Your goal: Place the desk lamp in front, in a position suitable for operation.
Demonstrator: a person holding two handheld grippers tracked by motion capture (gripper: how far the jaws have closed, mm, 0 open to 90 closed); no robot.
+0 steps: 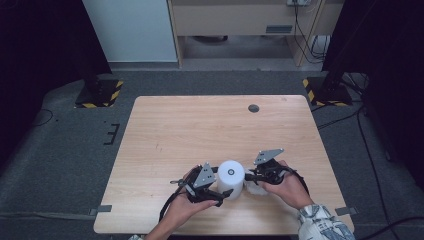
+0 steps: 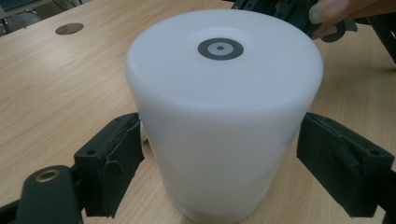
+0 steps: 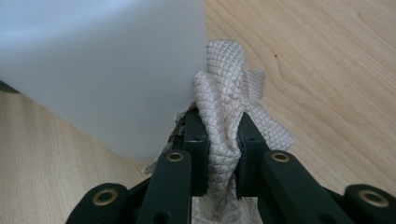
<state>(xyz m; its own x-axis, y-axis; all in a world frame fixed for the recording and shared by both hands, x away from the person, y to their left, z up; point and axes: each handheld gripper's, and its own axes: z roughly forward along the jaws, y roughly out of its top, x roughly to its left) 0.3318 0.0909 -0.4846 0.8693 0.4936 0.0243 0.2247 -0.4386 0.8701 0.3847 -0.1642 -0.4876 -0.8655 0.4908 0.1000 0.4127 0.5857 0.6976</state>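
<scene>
Quilted cloth (image 3: 224,116) against smooth white cylinder (image 2: 224,112)

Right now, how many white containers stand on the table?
1. The white container stands near the front edge of the table, between the left claw and the right claw, which presses a cloth against its side. Nothing suggests another is hidden.
</scene>
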